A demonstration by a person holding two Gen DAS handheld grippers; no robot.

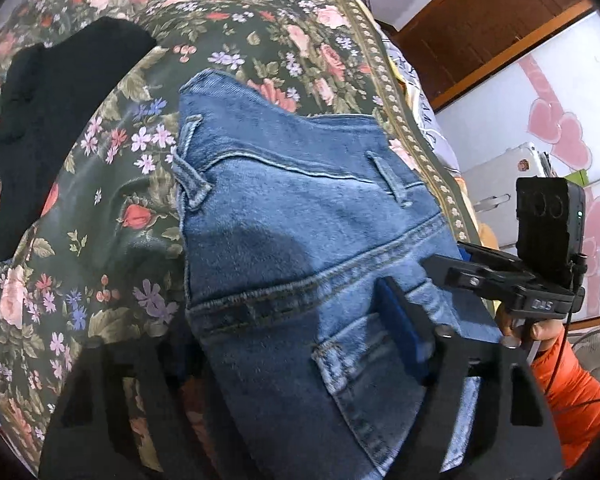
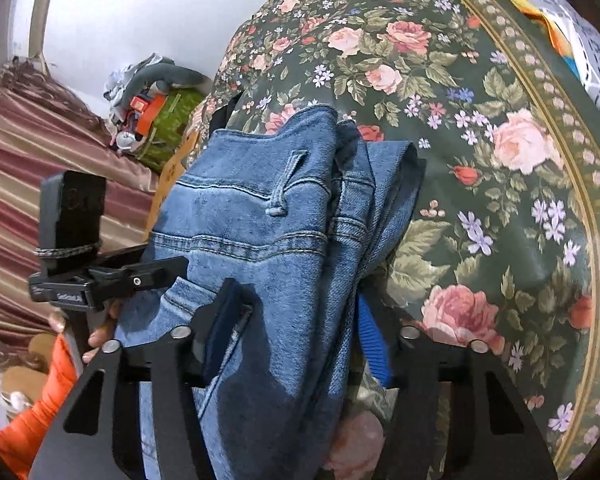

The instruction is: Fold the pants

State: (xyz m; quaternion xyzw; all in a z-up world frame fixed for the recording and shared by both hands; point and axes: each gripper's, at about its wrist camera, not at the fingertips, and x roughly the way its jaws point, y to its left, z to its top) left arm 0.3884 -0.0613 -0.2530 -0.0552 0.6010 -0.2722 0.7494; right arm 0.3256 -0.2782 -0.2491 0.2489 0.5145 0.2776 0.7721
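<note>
The jeans (image 1: 300, 248) are blue denim, faded pale along the seat and darker in the creases, with tan double stitching across the yoke and a back pocket showing near the bottom. They are doubled over on themselves: from the right wrist view the layers stack into a thick bundle (image 2: 284, 240) with the waistband end and a belt loop uppermost. They lie on the floral bedspread (image 1: 112, 184), dark green with pink roses, which I will use as the landmark: the bundle sits towards its bordered edge, partly raised off it by both tools. A black garment (image 1: 60, 120) lies flat on the same bedspread, well apart from the denim, on its far side.

The left gripper (image 1: 284, 364) comes in low over the bedspread, and its blue-padded finger (image 1: 400, 332) presses on top of the denim by the pocket; the other finger is hidden under the cloth, so it looks clenched on the jeans. The right gripper (image 2: 300, 332) reaches in from the bedspread's edge with one dark pad on top of the fold and a blue pad (image 2: 374, 344) against its outer side, the layers pinched between. In each view the opposite tool shows beside the denim, held by a hand in an orange sleeve (image 1: 572, 400).
</note>
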